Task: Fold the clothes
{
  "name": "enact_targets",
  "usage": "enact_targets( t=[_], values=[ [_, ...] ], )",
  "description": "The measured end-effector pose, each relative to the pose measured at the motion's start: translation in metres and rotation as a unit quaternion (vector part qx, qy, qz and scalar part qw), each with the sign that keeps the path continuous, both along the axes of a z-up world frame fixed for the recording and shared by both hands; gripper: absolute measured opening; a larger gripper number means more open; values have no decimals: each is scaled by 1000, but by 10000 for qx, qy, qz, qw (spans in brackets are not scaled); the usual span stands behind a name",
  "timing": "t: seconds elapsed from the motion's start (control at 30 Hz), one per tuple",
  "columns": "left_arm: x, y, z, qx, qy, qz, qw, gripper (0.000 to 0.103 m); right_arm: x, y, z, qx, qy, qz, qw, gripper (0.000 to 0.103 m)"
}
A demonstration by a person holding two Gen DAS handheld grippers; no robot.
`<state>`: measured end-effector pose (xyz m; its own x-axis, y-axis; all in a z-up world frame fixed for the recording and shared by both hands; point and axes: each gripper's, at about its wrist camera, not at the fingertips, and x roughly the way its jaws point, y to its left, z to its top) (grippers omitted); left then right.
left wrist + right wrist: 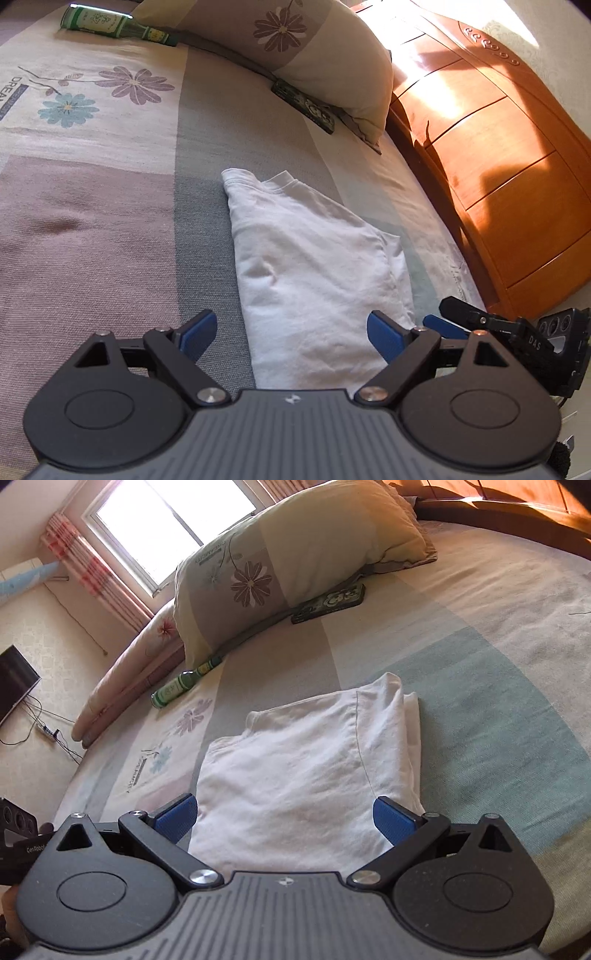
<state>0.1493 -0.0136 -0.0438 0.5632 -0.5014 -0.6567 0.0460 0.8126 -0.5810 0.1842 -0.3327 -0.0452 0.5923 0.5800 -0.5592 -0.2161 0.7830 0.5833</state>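
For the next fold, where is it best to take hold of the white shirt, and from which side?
Probably at the near corners of the white shirt, one per gripper, coming from the near edge. It lies flat, already folded to a narrow strip, collar at the far end; the open left gripper and right gripper already straddle that near edge.

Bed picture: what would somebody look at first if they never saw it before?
Probably the white shirt, folded into a neat bundle in the middle of the striped bedspread, right in front of both open grippers, left and right. Next comes the big flowered pillow at the head of the bed, with a green bottle lying on its side nearby and a dark phone beside the pillow.
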Motion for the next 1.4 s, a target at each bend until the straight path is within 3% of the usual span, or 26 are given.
enact_targets(
  t=[0.17,0.47,0.63,0.7,0.93,1.13,1.4],
  values=[
    [9,-1,-7,-193,2,54,9998,88,20,7,-30,225,346,-125,9991,103],
    [28,3,-25,-517,97,51,9986,88,25,-46,-12,448,185,-303,9984,103],
    [36,10,-47,-1428,564,45,9881,88,52,-71,-39,966,965,-104,9906,103],
    [39,11,-55,-1568,756,41,9847,89,58,-77,-47,1235,1167,-37,9855,103],
    [62,8,-59,-1726,841,-234,9811,93,80,-62,-47,1161,1296,346,9841,103],
    [85,1,-62,-1800,836,-290,9797,95,105,-56,-50,1377,1270,315,9818,103],
    [63,-1,-63,-1913,1038,-511,9747,98,79,-59,-49,1400,1540,709,9755,103]
  ],
)
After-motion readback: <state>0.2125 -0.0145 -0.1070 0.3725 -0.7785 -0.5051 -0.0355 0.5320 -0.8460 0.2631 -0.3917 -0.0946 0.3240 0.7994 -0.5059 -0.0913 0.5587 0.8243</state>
